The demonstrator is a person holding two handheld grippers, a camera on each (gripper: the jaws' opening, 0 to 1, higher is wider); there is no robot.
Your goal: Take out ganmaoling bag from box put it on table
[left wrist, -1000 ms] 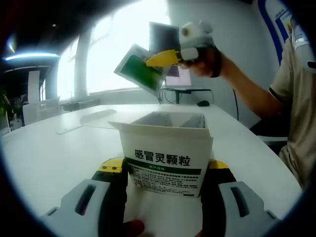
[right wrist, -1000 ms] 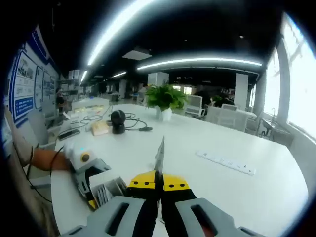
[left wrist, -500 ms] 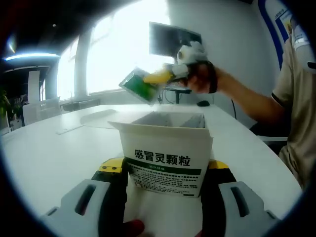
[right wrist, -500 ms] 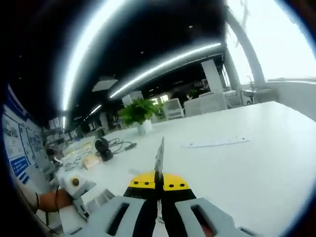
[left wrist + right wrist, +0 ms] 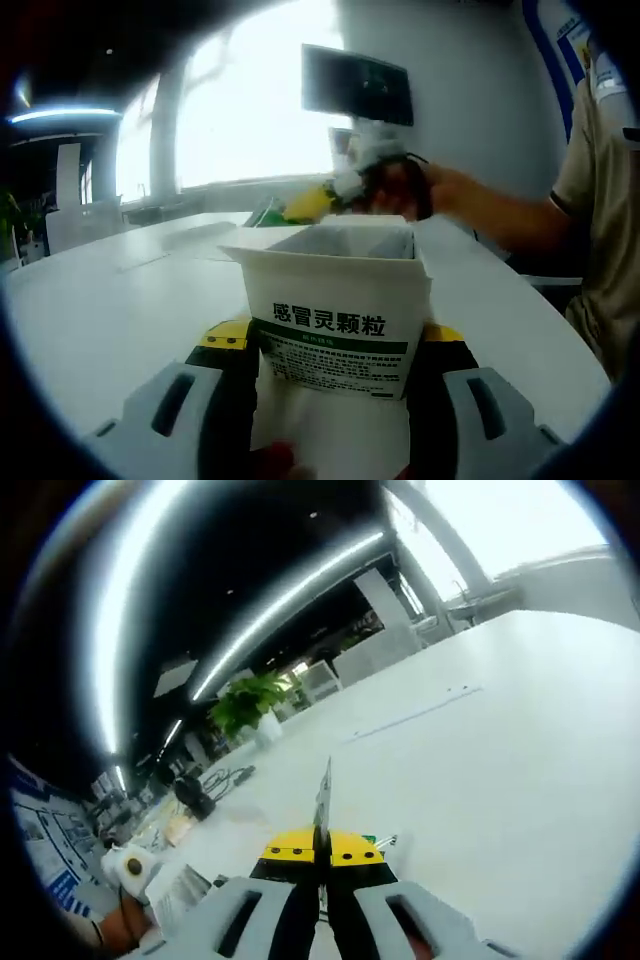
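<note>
Jaws of the right gripper (image 5: pixel 322 862) are pressed together on a thin, flat green-and-silver ganmaoling bag (image 5: pixel 323 792), seen edge-on as a narrow blade rising between the yellow jaw tips in the right gripper view. In the left gripper view the same bag (image 5: pixel 266 213) shows as a small green patch just behind the far rim of the box, carried low toward the white table (image 5: pixel 90 310); the carrying gripper there (image 5: pixel 318 201) is blurred. Its low position beyond the box suggests that the bag is out of the box and about to be laid down, though contact with the table cannot be confirmed.

Jaws of the left gripper (image 5: pixel 335 355) clamp the white cardboard medicine box with a green band and printed Chinese characters (image 5: pixel 335 320) from both sides. This hold evidently steadies the open-topped box while the other hand works. Inside it, pale upright edges hint at further packets, but their number cannot be made out.

The person's hand (image 5: pixel 405 188) and forearm reach in from the right of the left gripper view. A dark wall-mounted screen (image 5: pixel 358 86) hangs behind. In the right gripper view, a green potted plant (image 5: pixel 245 702) stands far across the table, and the bag's face is hidden by its edge-on angle.
</note>
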